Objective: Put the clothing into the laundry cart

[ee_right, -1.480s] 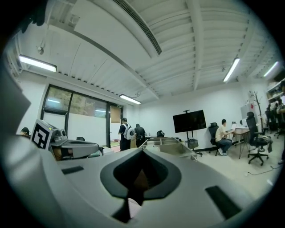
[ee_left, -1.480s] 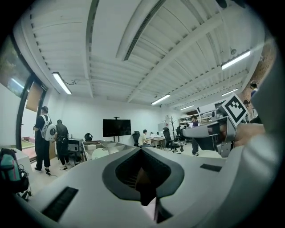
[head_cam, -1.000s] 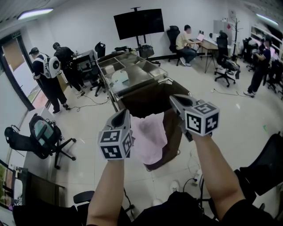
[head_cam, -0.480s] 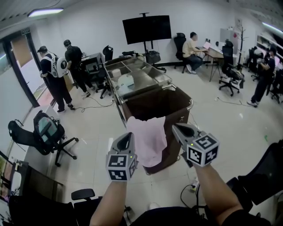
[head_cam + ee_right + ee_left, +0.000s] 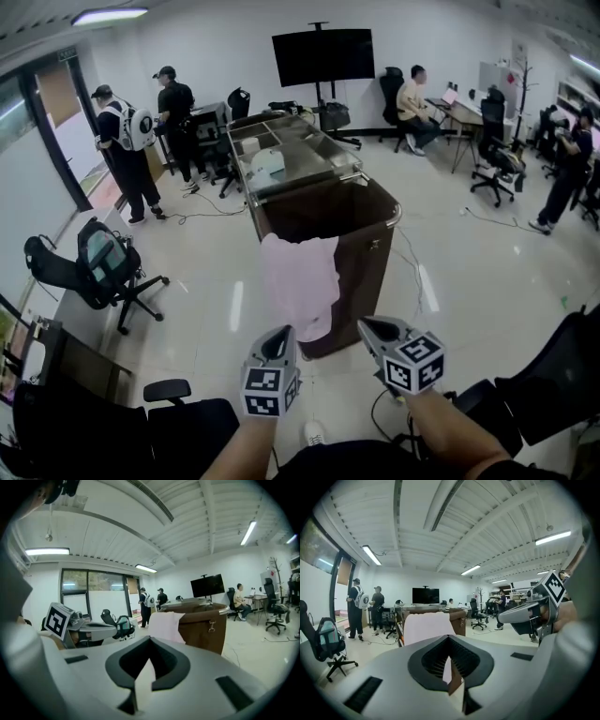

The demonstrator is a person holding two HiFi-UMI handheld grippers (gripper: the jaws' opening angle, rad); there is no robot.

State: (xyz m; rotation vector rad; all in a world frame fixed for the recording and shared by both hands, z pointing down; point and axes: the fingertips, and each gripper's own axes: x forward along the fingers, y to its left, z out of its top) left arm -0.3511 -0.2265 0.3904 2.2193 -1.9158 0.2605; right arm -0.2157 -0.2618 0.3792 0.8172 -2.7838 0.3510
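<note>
The brown laundry cart stands on the pale floor in the middle of the room. A pink cloth is draped over the cart's near rim and hangs down its near wall on the outside; whether any of it reaches inside the cart cannot be told. In the gripper views the cloth shows ahead of the jaws, against the cart.

Both grippers are on the near side of the cart, well apart from it and from the cloth. The left gripper points at the cart's near left corner, and its jaws are pressed together with nothing between them. The right gripper points at the cart's near right side, and its jaws are likewise together and empty.

Behind the cart, touching or just beside its far rim, stands a steel tabletop with a pale thing on it. Beyond that is a black screen on a stand. Left of the cart stands an office chair carrying a backpack, and farther left two people stand by a window. Right of the cart, well apart, a person sits at a desk.
</note>
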